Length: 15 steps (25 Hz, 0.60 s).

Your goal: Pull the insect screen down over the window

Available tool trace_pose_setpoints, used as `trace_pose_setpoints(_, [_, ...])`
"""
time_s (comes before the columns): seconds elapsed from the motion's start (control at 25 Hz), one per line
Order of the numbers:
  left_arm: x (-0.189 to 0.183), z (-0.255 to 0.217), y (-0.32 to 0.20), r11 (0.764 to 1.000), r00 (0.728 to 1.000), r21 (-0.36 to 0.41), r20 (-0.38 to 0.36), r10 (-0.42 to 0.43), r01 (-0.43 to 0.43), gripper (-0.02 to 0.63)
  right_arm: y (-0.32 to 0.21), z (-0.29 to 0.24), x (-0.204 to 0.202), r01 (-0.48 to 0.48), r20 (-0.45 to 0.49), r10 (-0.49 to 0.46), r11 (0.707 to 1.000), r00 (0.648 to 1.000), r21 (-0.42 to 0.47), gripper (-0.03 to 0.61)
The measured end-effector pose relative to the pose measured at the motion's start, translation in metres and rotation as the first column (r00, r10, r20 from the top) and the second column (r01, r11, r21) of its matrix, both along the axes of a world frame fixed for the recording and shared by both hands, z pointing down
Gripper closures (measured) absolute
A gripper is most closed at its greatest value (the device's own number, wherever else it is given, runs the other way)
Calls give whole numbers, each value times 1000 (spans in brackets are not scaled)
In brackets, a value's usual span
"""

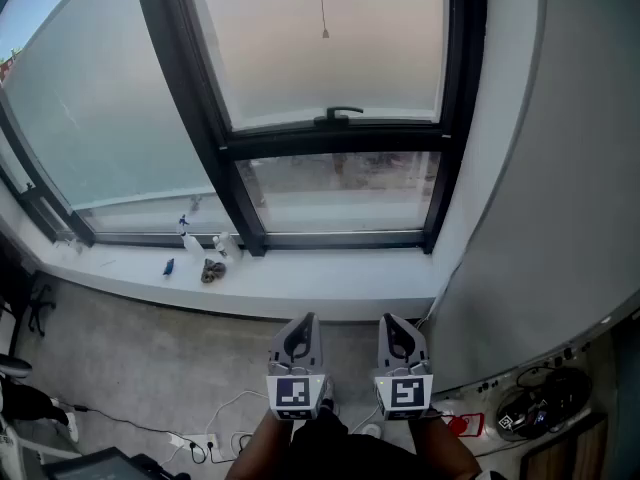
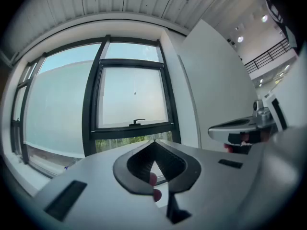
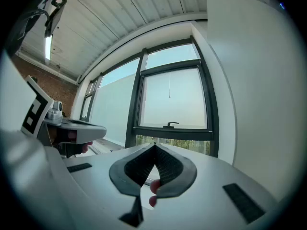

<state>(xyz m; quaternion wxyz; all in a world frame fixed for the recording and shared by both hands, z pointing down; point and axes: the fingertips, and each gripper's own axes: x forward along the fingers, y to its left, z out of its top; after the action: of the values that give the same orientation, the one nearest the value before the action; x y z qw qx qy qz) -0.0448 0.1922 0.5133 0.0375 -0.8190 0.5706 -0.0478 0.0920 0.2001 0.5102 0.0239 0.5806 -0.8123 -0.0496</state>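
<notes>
A black-framed window point(image 1: 330, 138) stands ahead above a white sill point(image 1: 300, 283). A thin pull cord point(image 1: 323, 8) with a small end bead hangs over the upper pane, also seen as the cord point(image 2: 135, 83) and the cord point(image 3: 169, 87). A black handle point(image 1: 338, 115) sits on the sash's lower rail. My left gripper point(image 1: 297, 340) and right gripper point(image 1: 401, 340) are held side by side, level, well short of the sill. Both are shut with nothing between the jaws, as the left gripper point(image 2: 153, 143) and the right gripper point(image 3: 154, 147) show in their own views.
Small items lie on the sill at left: a white spray bottle point(image 1: 192, 243), a blue object point(image 1: 168, 266) and a dark clump point(image 1: 212, 270). A grey wall point(image 1: 560, 188) stands at right. Cables and a power strip point(image 1: 195, 440) lie on the floor.
</notes>
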Motion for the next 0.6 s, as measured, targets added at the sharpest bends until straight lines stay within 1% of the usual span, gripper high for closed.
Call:
trace_pose_setpoints(0.12, [9, -1, -5, 1000, 1000, 19, 7, 11, -11, 612, -5, 0, 1, 3, 4, -3, 1000, 1000, 1, 577])
trace_pose_setpoints(0.2, [11, 0, -7, 1000, 1000, 11, 1, 13, -13, 612, -8, -2, 2, 1, 9, -1, 1000, 1000, 2, 577])
trace_pose_setpoints(0.32, [11, 0, -9, 1000, 1000, 7, -20, 3, -2, 612, -9, -8, 4, 1, 1, -1, 1000, 1000, 21, 577])
trace_pose_setpoints(0.44, [11, 2, -7, 1000, 1000, -3, -28, 3, -3, 612, -8, -9, 6, -4, 7, 4, 1000, 1000, 21, 577])
trace_pose_setpoints(0.6, [6, 1, -7, 1000, 1000, 6, -30, -6, 6, 612, -7, -5, 5, 1, 24, -2, 1000, 1000, 9, 577])
